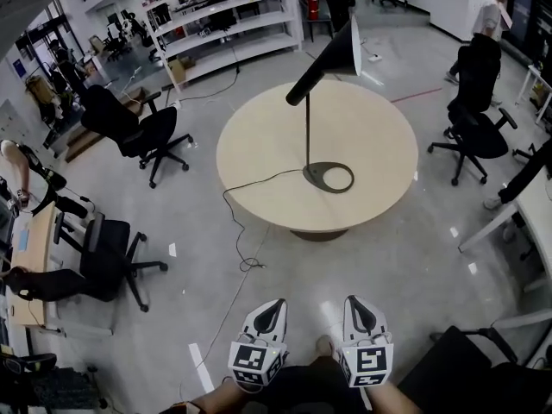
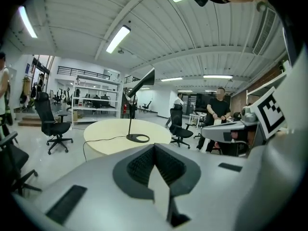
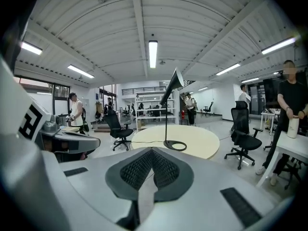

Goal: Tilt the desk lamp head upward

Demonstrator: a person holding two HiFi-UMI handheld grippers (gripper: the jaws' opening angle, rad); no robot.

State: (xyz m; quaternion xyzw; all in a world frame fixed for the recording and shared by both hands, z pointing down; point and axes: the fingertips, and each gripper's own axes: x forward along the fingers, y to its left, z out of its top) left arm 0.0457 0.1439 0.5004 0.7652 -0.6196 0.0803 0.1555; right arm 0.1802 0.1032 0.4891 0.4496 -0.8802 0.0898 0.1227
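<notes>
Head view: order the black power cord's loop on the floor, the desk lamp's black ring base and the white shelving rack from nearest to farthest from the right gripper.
1. Black power cord's loop, on the floor left of the right gripper.
2. Black ring base, on the round table.
3. White shelving rack, far back left.

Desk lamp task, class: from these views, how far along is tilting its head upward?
Done: nothing; the desk lamp stands untouched on the round table. In hand: nothing; the left gripper and right gripper are both shut, empty, held by the person's body, short of the table. Left: approach, grip the lamp's head, tilt it upward.
</notes>
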